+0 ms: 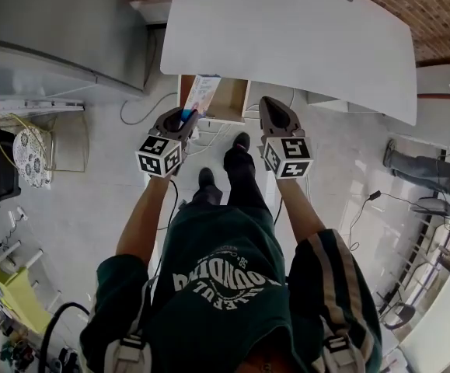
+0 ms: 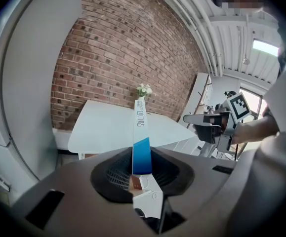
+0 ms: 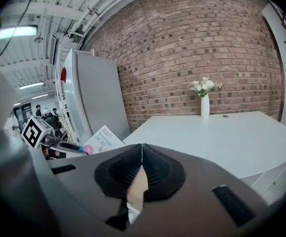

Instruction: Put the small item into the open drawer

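My left gripper point(image 1: 184, 117) has its 2 jaws clamped at a narrow gap on a flat white-and-blue box point(image 1: 201, 95), gripping it by its blue end. In the left gripper view the box stands upright and edge-on between the pads, just below the centre of the frame, with its white end pointing up.

In the head view the box sits at upper centre and overlaps the left part of the open drawer point(image 1: 236, 99). The drawer's brown inside shows under the edge of the white table point(image 1: 287, 29). I cannot tell whether the box touches the drawer.

My right gripper point(image 1: 275, 120) hangs just right of centre, near the drawer's right edge. In the right gripper view its 2 jaws meet at the tips with nothing between them.
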### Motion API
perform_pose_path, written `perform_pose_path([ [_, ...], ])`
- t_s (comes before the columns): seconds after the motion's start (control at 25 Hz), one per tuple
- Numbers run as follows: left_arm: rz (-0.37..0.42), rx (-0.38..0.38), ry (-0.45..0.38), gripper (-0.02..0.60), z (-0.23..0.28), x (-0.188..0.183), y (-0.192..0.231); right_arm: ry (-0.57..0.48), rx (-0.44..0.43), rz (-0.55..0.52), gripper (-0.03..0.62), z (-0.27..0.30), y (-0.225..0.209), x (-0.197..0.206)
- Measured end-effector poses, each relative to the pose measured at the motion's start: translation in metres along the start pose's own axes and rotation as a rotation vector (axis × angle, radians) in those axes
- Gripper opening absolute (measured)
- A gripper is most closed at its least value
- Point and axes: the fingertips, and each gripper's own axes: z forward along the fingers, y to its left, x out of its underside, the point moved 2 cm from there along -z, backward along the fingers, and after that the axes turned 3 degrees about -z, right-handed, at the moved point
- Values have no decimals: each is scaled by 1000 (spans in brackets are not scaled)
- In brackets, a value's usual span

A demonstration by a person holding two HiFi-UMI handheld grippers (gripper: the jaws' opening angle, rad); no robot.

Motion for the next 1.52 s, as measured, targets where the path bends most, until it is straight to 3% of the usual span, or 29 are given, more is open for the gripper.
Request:
perform_pose_path([
  [0.8,-82,-44,111,97,22,78,21,110,-93,7,25,42,11,56],
  [1.52,-205,-84,153,97,72,151,39,240,-172,-13,25,57,21,130],
])
